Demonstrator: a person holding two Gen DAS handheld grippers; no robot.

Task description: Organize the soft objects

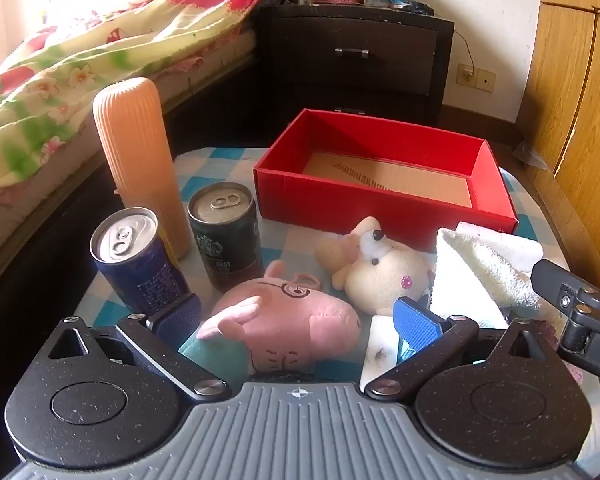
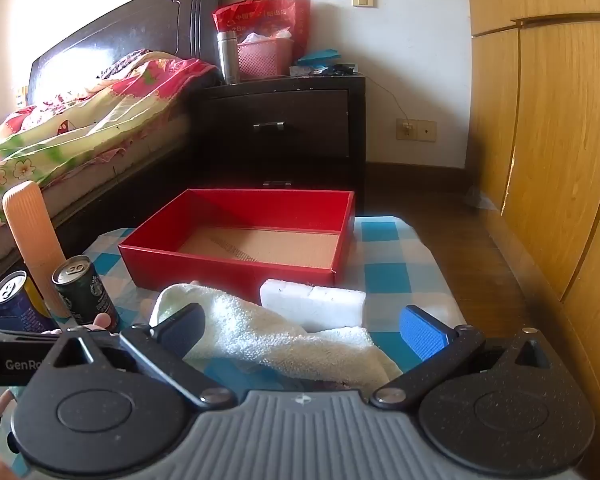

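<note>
While tilted down, left claw [image 1: 298,320] gapes over pink plush [image 1: 284,320], seemingly untouched.

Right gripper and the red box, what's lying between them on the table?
In the right wrist view, a white towel lies just ahead of the open right gripper, then a white foam block sits before the red box.

We can't see the pink pig plush [image 1: 288,326] whole: the left gripper's body hides its lower part. The white towel [image 1: 484,272] is partly covered by the other gripper at the right edge. In the right wrist view the blue can [image 2: 14,300] is half hidden; its label is unreadable.
</note>
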